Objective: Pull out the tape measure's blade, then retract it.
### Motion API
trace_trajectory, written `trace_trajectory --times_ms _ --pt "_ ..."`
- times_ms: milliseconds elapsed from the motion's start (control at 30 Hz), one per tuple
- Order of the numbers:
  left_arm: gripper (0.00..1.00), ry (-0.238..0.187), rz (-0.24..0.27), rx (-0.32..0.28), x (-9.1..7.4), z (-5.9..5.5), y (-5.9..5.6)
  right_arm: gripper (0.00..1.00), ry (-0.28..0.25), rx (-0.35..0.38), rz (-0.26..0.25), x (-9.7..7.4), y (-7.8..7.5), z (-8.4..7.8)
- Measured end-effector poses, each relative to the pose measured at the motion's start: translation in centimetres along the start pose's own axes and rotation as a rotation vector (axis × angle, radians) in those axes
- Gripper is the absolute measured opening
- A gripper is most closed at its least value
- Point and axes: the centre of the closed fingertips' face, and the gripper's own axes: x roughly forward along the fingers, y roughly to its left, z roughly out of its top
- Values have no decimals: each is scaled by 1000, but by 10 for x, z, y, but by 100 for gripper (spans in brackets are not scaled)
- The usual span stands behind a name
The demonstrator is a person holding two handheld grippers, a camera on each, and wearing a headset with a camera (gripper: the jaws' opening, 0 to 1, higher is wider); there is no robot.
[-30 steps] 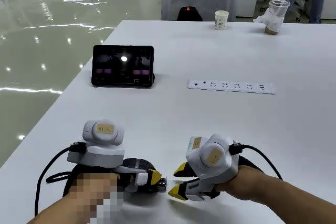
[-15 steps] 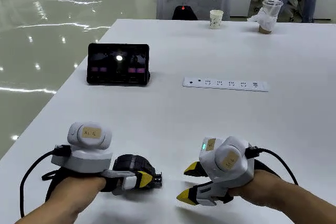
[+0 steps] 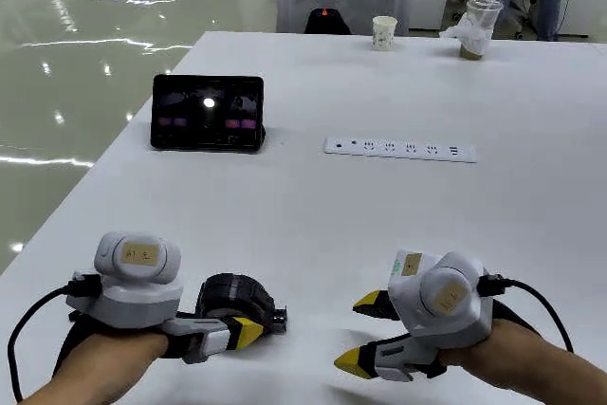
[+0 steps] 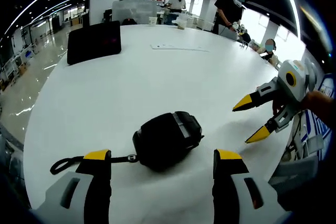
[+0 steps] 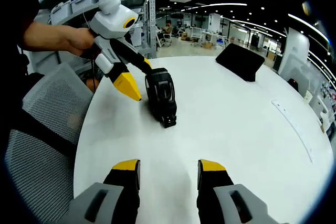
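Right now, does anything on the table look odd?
Nothing stands out: the tape measure lies on the table, blade in, ahead of the open left gripper; the right gripper is open.

No legible text, labels or numbers anywhere

Tape measure (image 3: 235, 299) on table (image 3: 379, 215) at left tongs (image 4: 161, 157); right tongs (image 3: 356, 333) apart to its right

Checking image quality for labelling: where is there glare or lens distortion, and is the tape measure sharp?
Head view: bright glare on the floor and a light spot on the tablet screen; tape measure sharp. Left gripper view: fisheye bows the table into a curve. Right gripper view: same bowing, tape measure crisp.
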Motion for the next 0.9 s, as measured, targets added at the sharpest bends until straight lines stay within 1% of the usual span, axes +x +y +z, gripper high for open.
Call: trace_trajectory --times_ms 133,333,400,533,567,733,833,900 --pt "77 -29 -28 21 -2 1 -5 43 -10 23 -27 -9 -3 -4" --pt "78 -33 -51 41 -4 -3 -9 46 -17 56 -59 -20 -5 -12" --pt "79 -42 -61 46 -6 -3 -12 47 -14 67 -70 -24 -5 -16" --pt "79 -56 -74 57 -8 -4 -13 50 -25 90 -85 -31 -4 -20" --pt "79 -66 -82 65 -9 -3 -15 51 -28 96 -91 -33 -4 -21" --pt "79 -89 -106 87 -12 -4 -18 58 -61 133 -94 -40 -1 -22" --pt "80 -104 -114 115 -14 -4 -20 59 -80 140 -107 -44 -1 -22" --pt "80 -105 -115 125 -15 -5 -20 61 -93 161 -115 -48 0 -22"
